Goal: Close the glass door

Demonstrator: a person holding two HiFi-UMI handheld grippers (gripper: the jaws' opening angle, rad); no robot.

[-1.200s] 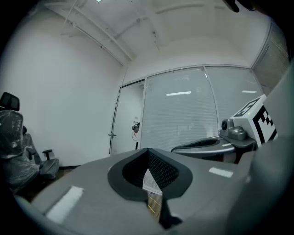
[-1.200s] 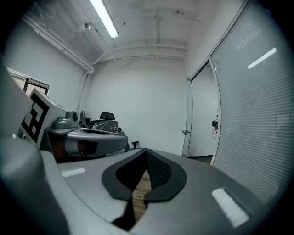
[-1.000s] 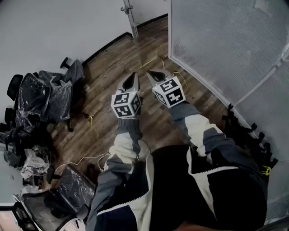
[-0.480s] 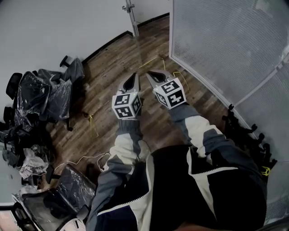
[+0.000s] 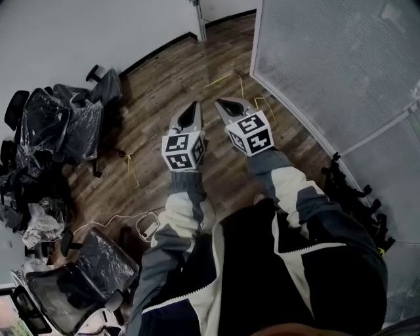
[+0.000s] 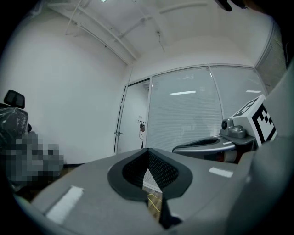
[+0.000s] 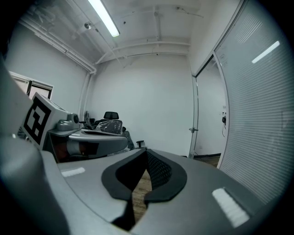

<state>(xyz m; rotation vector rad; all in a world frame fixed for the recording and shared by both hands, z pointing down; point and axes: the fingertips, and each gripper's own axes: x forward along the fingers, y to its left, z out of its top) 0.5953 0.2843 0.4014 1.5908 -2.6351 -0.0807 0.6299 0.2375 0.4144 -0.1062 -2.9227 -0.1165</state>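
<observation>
Head view: left gripper point(image 5: 195, 104) and right gripper point(image 5: 218, 101) clenched empty; glass door point(image 5: 228, 6) well ahead.

Head view was dim and nearly drained of colour. The wooden floor point(image 5: 164, 79) carried a faint sheen and no hard shadows. Straight lines bowed strongly toward the edges.

Both gripper views were fisheye, with black vignetting in the corners. In the right gripper view a ceiling light tube point(image 7: 104, 18) burned bright, slightly blown out. A pale streak of glare lay on the frosted glass wall point(image 7: 265, 52).

In the left gripper view the white walls were evenly lit. Nearest foreground was soft in both.
</observation>
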